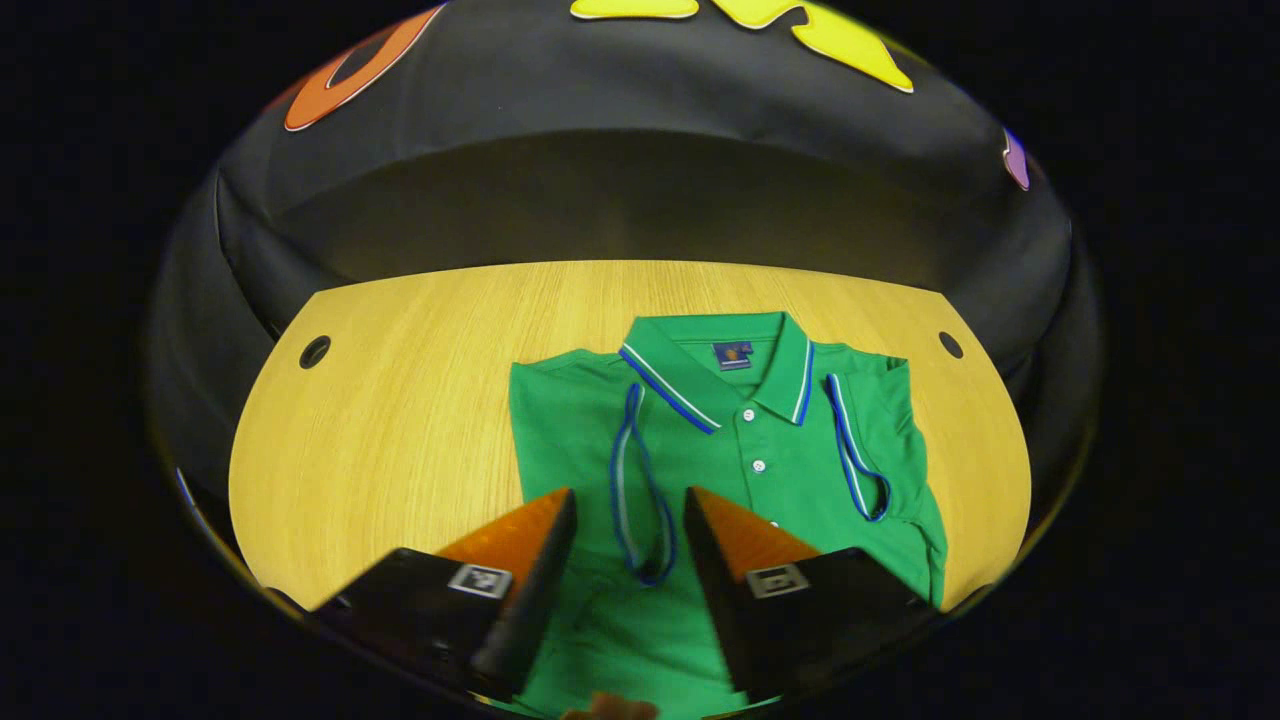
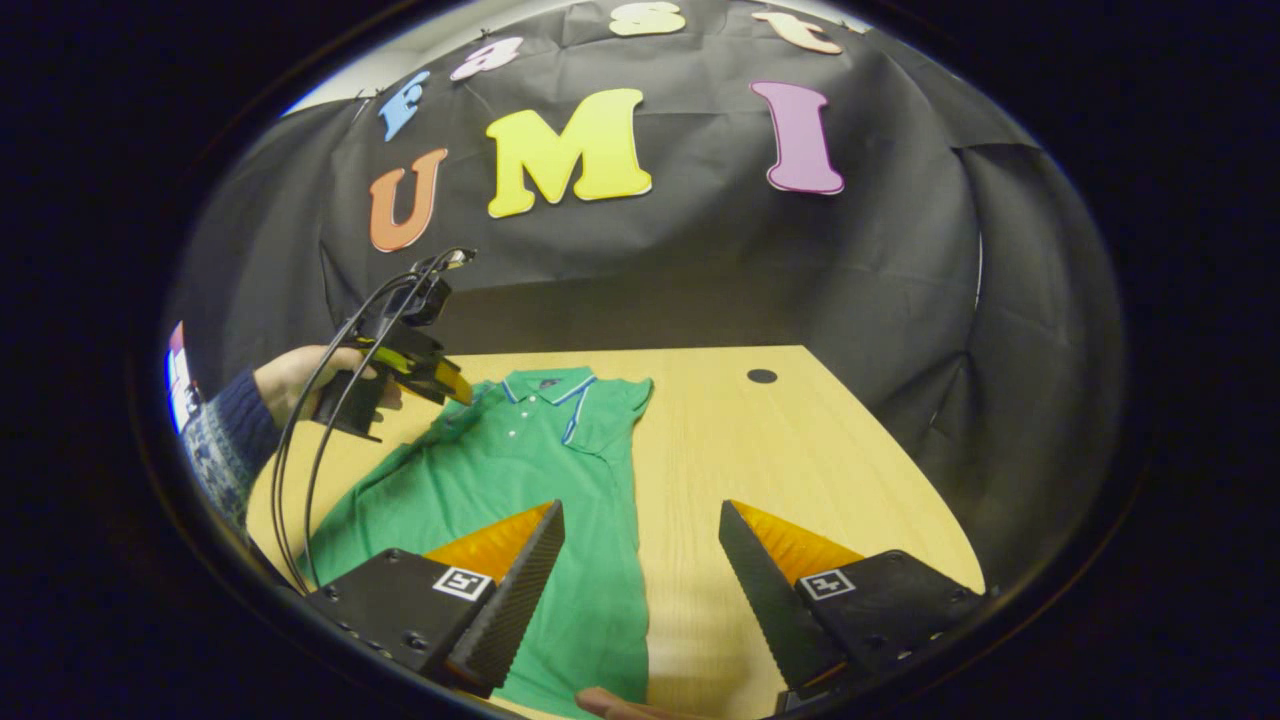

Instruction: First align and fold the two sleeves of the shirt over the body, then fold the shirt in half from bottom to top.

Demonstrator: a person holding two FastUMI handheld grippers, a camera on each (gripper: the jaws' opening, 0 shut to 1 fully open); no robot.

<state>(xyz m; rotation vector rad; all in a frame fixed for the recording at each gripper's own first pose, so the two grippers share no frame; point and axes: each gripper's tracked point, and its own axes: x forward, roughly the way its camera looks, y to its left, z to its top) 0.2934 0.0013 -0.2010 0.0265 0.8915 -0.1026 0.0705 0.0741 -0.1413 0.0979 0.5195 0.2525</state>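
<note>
Surface: one light wood-grain desk (image 1: pixel 400 400), curved front edge, with two round dark holes (image 1: pixel 314 351) near its far corners. Black cloth booth wall (image 1: pixel 640 190) stands behind the desk and wraps both sides.

Items: one green polo shirt (image 1: pixel 760 470) lying flat on the desk, collar (image 1: pixel 715 375) toward the wall, placket up with three white buttons (image 1: pixel 758 465) visible. Both sleeves (image 1: pixel 640 480) lie folded inward over the body; blue-and-white trim on collar and the two cuffs.

Left tongs (image 1: pixel 630 510): spread, hovering above the lower body of the shirt, gripping nothing. In the right gripper view they hang over the shirt's shoulder, held by a hand (image 2: pixel 300 375) in a dark knitted sleeve (image 2: pixel 225 440), cables trailing.

Right tongs (image 2: pixel 640 525): spread, empty, over the shirt's side edge and bare desk.
</note>
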